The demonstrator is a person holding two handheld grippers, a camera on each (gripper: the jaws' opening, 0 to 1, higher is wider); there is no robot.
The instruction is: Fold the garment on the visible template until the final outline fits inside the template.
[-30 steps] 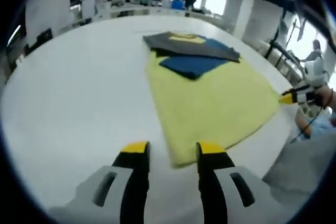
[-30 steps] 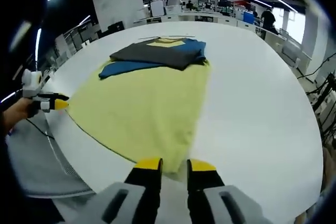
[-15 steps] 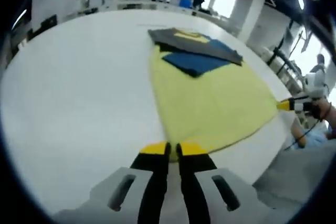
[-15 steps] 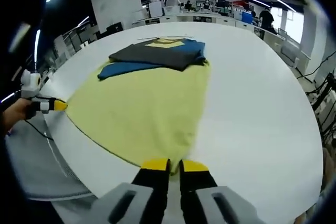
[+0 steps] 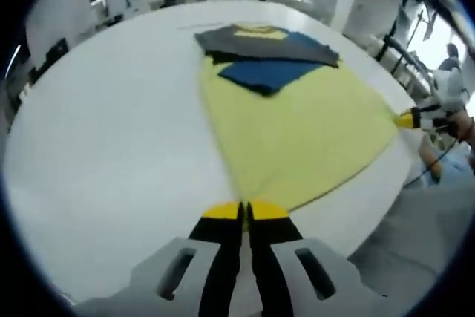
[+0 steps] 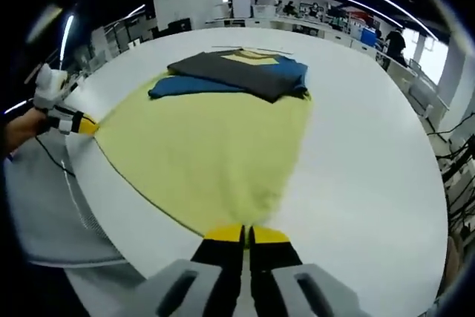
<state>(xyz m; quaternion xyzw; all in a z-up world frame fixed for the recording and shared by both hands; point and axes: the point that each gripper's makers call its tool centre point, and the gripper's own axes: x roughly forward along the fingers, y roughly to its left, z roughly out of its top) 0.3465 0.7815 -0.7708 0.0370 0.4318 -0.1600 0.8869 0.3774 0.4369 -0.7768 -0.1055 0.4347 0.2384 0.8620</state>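
Garment (image 5: 297, 131): a yellow piece with blue and dark grey parts at its far end, spread flat on the white table (image 5: 104, 146). In the left gripper view the yellow cloth runs from the jaw tips at 6 o'clock up toward 12 o'clock, widening to 3 o'clock. The blue panel (image 5: 269, 72) lies on the yellow at about 12 o'clock, and the dark grey part (image 5: 260, 44) sits just beyond it, touching it.

Left gripper (image 5: 245, 211): jaws pressed together, yellow tips meeting on the near corner of the yellow cloth, so it is pinching the garment at that corner.

Right gripper (image 6: 246, 234): jaws likewise closed, tips meeting on the other near corner of the yellow cloth. In the right gripper view the garment (image 6: 208, 146) fans out from 6 o'clock toward 12 o'clock, with the blue and grey parts at the far end near 12 o'clock.

Cross-check: the right gripper (image 5: 419, 118) appears at 3 o'clock in the left gripper view, its yellow tip at the cloth's corner by the table edge. The left gripper (image 6: 78, 124) appears at 9 o'clock in the right gripper view, held by a hand (image 6: 18, 131), its tip at the opposite corner.

Template outline: cannot tell from these views.
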